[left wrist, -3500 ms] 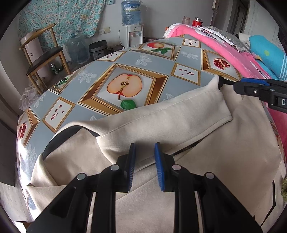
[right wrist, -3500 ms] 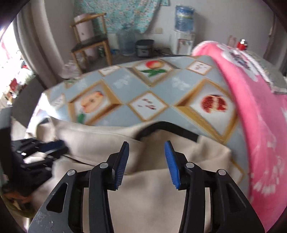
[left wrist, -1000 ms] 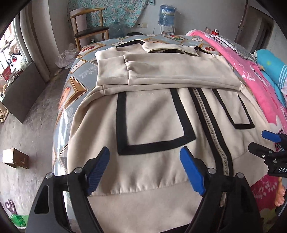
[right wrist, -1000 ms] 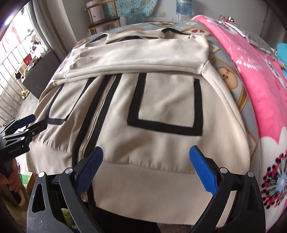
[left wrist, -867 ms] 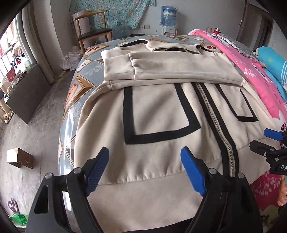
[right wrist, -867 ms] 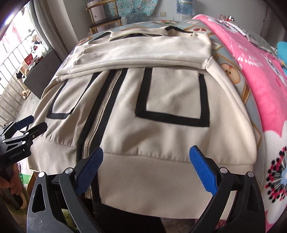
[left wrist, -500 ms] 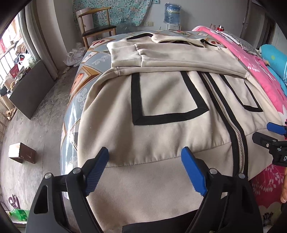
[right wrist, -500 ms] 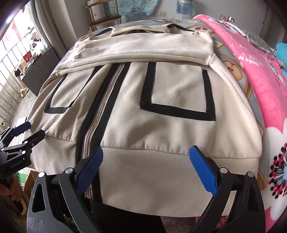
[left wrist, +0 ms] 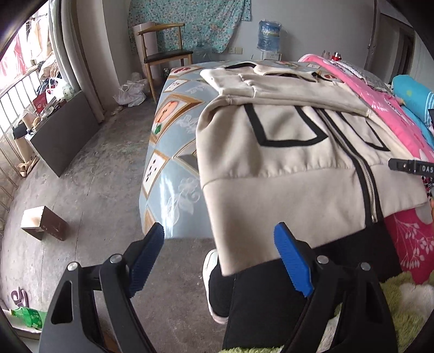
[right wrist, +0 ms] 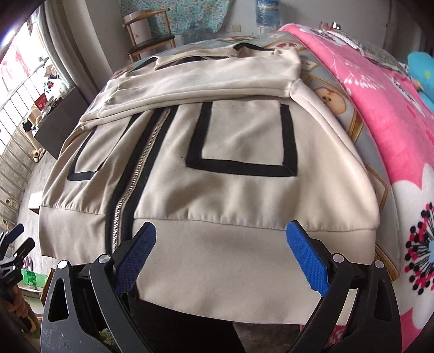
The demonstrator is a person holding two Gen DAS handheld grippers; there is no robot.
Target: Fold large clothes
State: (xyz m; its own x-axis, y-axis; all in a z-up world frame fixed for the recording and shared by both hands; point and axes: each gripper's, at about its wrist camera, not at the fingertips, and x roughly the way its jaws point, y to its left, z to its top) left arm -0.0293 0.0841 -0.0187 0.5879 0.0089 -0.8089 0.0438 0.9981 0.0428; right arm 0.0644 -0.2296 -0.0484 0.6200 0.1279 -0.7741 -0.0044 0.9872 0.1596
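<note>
A cream zip-up jacket [right wrist: 217, 195] with black trim is spread across the patterned surface [left wrist: 173, 152], sleeves folded over its top. The left gripper [left wrist: 219, 260] and right gripper [right wrist: 219, 255] are held at lower centre, jaws spread wide, nothing pinched.

Cream jacket on a fruit-print worktop beside a pink blanket

The jacket [right wrist: 217, 190] is cream with black pocket outlines, black bands along a silver zip [right wrist: 141, 160], and a plain cream hem. The worktop [left wrist: 168, 152] cover is grey-blue with gold-framed white tiles showing apples and seeds. The blanket [right wrist: 379, 89] is bright pink with white flowers and black-and-red dotted bursts. Both the left claw [left wrist: 219, 260] and right claw [right wrist: 221, 258] are black with blue pads. A turquoise floral cloth [left wrist: 190, 21] hangs behind; the floor [left wrist: 95, 176] is bare grey.
</note>
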